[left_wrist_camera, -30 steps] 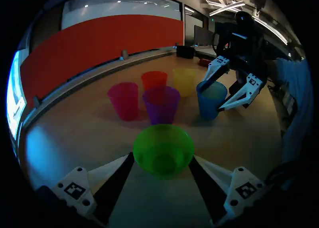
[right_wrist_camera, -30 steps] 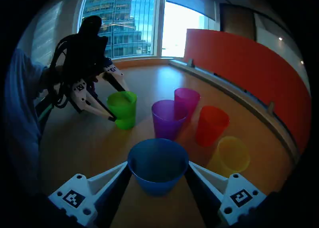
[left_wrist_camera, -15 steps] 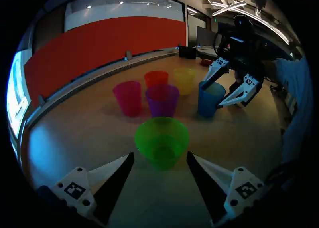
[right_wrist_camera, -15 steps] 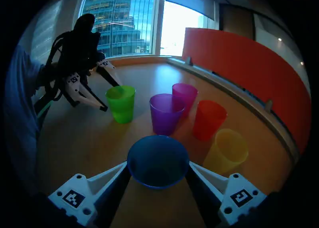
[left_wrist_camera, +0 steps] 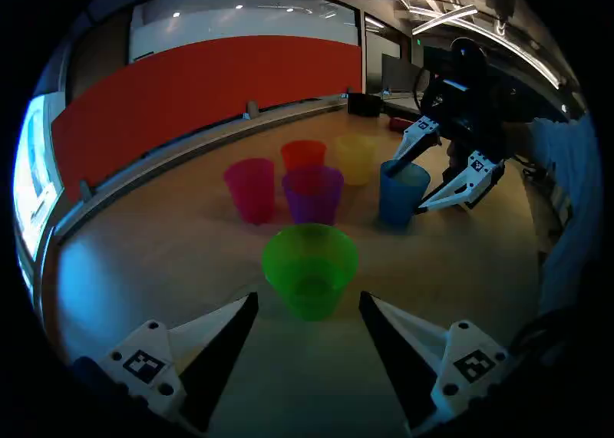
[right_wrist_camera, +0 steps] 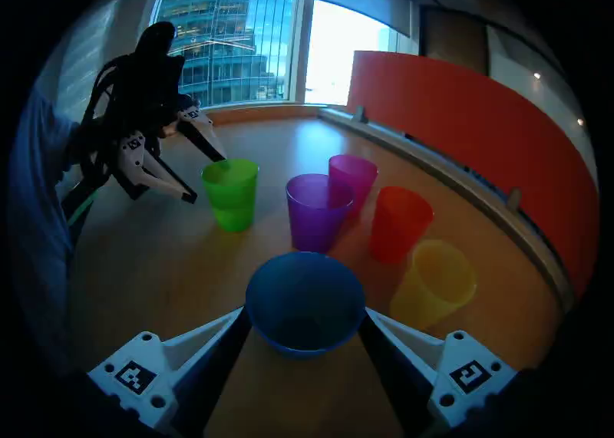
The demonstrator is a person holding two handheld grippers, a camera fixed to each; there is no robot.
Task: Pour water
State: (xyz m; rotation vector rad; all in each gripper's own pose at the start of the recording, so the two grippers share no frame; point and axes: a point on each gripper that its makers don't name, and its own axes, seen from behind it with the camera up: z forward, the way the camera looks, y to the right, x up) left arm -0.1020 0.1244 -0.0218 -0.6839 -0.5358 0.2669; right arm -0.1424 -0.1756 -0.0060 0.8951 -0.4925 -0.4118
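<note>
Six cups (left_wrist_camera: pixel 251 189) crowd the desk (left_wrist_camera: pixel 153 246). Beside the purple cup (left_wrist_camera: pixel 311 195), the right claw (right_wrist_camera: pixel 305 311) clamps the blue cup (right_wrist_camera: pixel 305 296); the left claw (left_wrist_camera: pixel 307 298) gapes apart.

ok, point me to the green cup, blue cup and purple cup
green cup (left_wrist_camera: pixel 310 273), left gripper view, middle of its body
blue cup (right_wrist_camera: pixel 305 304), right gripper view, inside, through the open mouth
purple cup (right_wrist_camera: pixel 318 222), right gripper view, front wall below rim

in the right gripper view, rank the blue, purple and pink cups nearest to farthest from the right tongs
1. blue cup, between the right tongs.
2. purple cup, straight ahead, centre.
3. pink cup, behind the purple one, slightly right.
</note>
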